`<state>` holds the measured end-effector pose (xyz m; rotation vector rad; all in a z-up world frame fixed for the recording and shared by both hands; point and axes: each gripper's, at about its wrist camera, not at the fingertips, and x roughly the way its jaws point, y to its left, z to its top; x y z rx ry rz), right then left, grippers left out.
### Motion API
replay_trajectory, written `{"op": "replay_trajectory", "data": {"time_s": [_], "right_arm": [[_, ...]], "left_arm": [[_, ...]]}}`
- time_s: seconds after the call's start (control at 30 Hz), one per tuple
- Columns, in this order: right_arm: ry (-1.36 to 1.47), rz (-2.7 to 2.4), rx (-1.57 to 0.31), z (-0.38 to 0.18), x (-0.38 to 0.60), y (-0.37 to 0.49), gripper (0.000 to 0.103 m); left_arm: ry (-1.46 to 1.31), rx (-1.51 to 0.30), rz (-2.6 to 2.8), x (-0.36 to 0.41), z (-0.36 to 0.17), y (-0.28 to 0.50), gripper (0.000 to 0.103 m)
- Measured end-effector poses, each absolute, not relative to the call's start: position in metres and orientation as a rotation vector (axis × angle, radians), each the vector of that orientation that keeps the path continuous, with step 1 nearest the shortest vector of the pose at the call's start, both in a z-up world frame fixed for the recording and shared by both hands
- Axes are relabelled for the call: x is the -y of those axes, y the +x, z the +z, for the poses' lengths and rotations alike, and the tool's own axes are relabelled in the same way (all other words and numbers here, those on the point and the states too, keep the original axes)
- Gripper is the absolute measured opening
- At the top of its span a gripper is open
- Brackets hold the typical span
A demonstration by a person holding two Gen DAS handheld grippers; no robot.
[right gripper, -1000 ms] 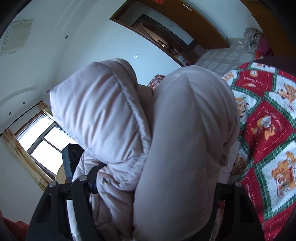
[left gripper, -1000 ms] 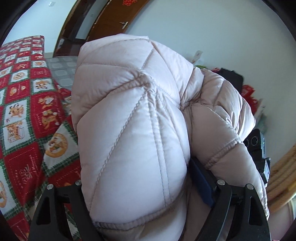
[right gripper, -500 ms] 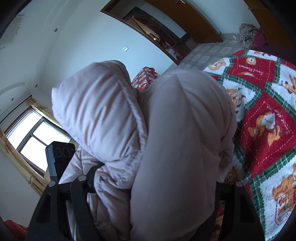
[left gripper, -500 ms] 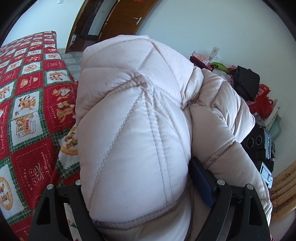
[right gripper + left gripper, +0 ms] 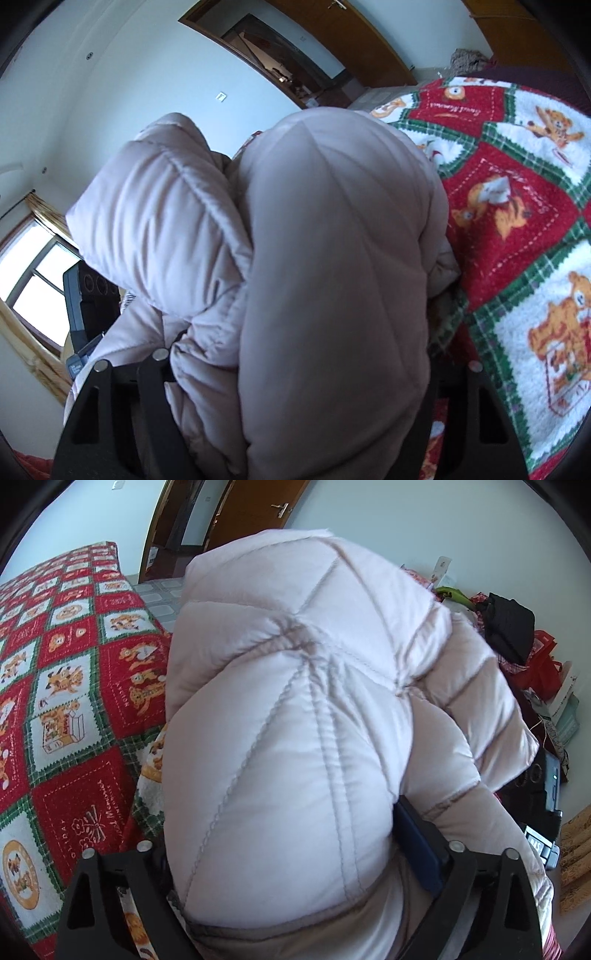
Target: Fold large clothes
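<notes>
A pale pink quilted puffer jacket, bunched into thick padded rolls, fills the middle of both wrist views and sits between the fingers of both grippers, above the near edge of a bed covered by a red, green and white teddy-bear patchwork blanket. In the left wrist view the left gripper has the bulging quilted fold wedged between its two black fingers; its jaws are opening at this moment, and the padding still bulges against the blue pad of the right-hand finger, so the fabric is still pressed there. In the right wrist view the right gripper is clenched on another thick roll of the same jacket, the smooth padded cloth swelling out over and hiding the inner faces of both fingers. Each camera also catches the other gripper's dark body just beyond the jacket: at the right edge of the left view and at the left edge of the right view. The blanket lies to the left of the jacket in the left view and to the right in the right view. Behind it, a brown wooden door stands open in a white wall. To the right in the left view, a heap of red bags and a black garment is piled against the wall. In the right view a window with yellow curtains shows at the lower left.
</notes>
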<state>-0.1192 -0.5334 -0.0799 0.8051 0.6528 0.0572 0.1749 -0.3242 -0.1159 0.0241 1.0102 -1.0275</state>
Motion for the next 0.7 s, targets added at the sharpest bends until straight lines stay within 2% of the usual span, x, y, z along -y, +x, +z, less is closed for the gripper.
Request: {"op": "replay_trajectory", "data": {"time_s": [0.13, 0.23, 0.3, 0.53, 0.7], "right_arm": [[0.798, 0.022, -0.658, -0.07, 0.531, -0.129, 0.074], [0.785, -0.015, -0.671, -0.064, 0.533, -0.135, 0.079], [0.736, -0.085, -0.704, -0.054, 0.533, -0.137, 0.09], [0.55, -0.195, -0.699, -0.016, 0.536, -0.148, 0.09], [0.591, -0.185, -0.658, -0.009, 0.542, -0.153, 0.09]], "left_arm": [[0.081, -0.975, -1.007, 0.325, -0.109, 0.166, 0.099], [0.113, -0.963, -1.005, 0.329, -0.108, 0.164, 0.1], [0.132, -0.959, -1.007, 0.331, -0.108, 0.164, 0.101], [0.151, -0.953, -1.002, 0.334, -0.109, 0.165, 0.101], [0.131, -0.964, -1.026, 0.333, -0.111, 0.171, 0.101]]}}
